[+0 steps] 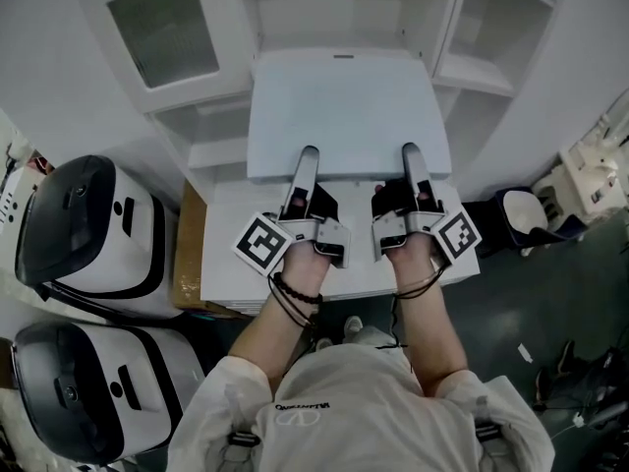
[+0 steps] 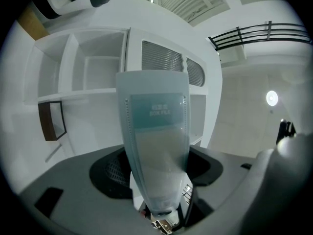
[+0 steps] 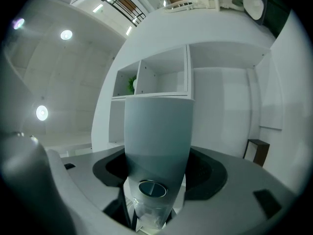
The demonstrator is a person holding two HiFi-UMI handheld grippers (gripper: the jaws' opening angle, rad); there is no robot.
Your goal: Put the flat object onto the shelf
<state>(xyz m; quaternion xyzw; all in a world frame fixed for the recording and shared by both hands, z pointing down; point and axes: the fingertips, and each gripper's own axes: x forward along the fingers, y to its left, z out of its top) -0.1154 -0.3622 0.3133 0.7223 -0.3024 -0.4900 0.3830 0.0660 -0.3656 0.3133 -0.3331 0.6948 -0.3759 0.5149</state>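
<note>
A flat, pale blue box file (image 1: 344,111) is held level in front of a white shelf unit (image 1: 482,28), above a white table (image 1: 224,254). My left gripper (image 1: 307,163) is shut on its near edge at the left, with one jaw lying on top of the file. My right gripper (image 1: 412,160) is shut on the same edge at the right. In the left gripper view the file (image 2: 156,136) stands edge-on between the grey jaws, its label facing me. The right gripper view shows the file's (image 3: 157,131) plain spine with a round finger hole (image 3: 152,188).
The shelf's open compartments (image 2: 100,70) lie straight ahead, and a glass-paned door (image 1: 162,28) stands at the upper left. Two white-and-black appliances (image 1: 84,229) (image 1: 88,391) sit on the floor at the left beside a cardboard box (image 1: 189,254). A dark bag (image 1: 516,214) lies at the right.
</note>
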